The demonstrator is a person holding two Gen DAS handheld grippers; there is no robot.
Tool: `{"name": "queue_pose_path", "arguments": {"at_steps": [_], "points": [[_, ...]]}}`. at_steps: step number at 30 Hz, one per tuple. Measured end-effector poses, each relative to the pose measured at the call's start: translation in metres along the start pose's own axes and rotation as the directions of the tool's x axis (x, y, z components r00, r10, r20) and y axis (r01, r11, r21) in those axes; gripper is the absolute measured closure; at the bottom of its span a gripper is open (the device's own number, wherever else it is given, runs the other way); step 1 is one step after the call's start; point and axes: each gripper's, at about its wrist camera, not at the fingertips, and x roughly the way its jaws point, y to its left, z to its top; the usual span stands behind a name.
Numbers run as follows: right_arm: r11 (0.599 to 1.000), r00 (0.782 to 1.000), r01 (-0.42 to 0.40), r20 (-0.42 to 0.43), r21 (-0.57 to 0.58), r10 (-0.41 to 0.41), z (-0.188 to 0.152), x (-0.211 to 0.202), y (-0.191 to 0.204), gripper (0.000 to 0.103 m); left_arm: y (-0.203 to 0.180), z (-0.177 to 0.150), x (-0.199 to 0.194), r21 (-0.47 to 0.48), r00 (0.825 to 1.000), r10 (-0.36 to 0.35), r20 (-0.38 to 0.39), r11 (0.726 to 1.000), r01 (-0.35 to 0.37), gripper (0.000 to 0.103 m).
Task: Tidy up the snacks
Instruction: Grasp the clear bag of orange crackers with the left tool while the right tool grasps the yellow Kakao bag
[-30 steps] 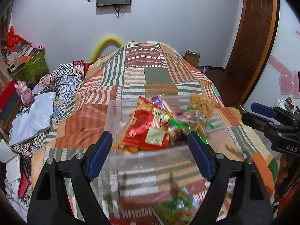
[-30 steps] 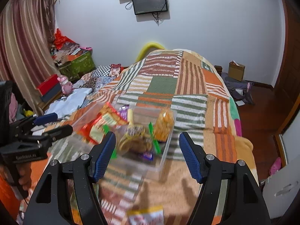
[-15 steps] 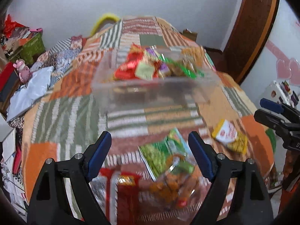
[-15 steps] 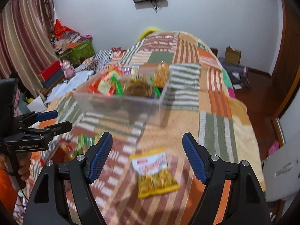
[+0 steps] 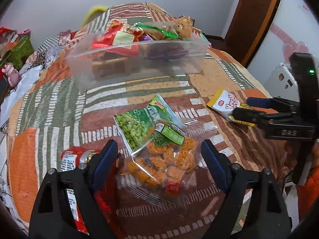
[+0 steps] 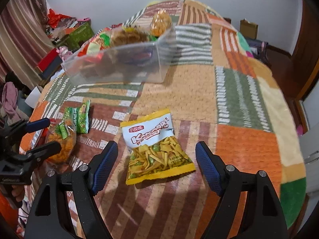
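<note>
Both grippers have dropped from the bin toward loose packets. Left gripper, fingers spread empty, straddles overlapping bags at 12 o'clock; it may pinch both.

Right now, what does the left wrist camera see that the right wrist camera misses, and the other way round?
Only the left view shows the red packet by its own fingers and the wooden door. Only the right view shows the curtain and a cardboard box on the floor. Both show the clear bin of snacks, the green pea packet, the orange snack bag and the yellow packet.
</note>
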Motion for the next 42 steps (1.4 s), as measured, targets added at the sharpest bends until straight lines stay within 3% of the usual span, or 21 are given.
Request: {"name": "queue_pose_path", "arguments": {"at_steps": [7, 9, 13, 18, 29, 42], "points": [[0.999, 1.000, 0.022, -0.020, -0.048, -0.023, -0.002, 0.014, 0.010, 0.026, -0.001, -0.010, 0.005, 0.005, 0.999, -0.033, -0.022, 0.999, 0.033, 0.016], [0.998, 0.999, 0.047, -0.009, -0.052, -0.047, -0.003, 0.014, 0.012, 0.041, -0.002, -0.014, 0.010, 0.011, 0.999, -0.025, -0.041, 1.000, 0.026, 0.015], [0.999, 0.999, 0.033, 0.000, -0.038, -0.033, -0.005, 0.012, 0.011, 0.051, -0.002, -0.019, 0.024, 0.004, 0.997, 0.005, -0.081, 1.000, -0.004, 0.014], [1.000, 1.000, 0.003, 0.017, 0.000, -0.003, -0.009, 0.005, 0.008, 0.061, -0.001, -0.017, 0.026, -0.021, 0.998, 0.007, -0.058, 1.000, -0.008, 0.019], [0.999, 0.997, -0.039, 0.070, 0.007, 0.039, -0.006, -0.014, 0.016, 0.065, 0.002, -0.016, -0.002, -0.034, 1.000, -0.001, 0.010, 0.999, 0.002, 0.028], [0.997, 0.981, -0.064, 0.182, -0.038, 0.070, 0.027, -0.044, 0.038, 0.065, 0.030, 0.027, -0.047, -0.095, 0.988, 0.028, 0.155, 0.995, -0.013, 0.028]]}}
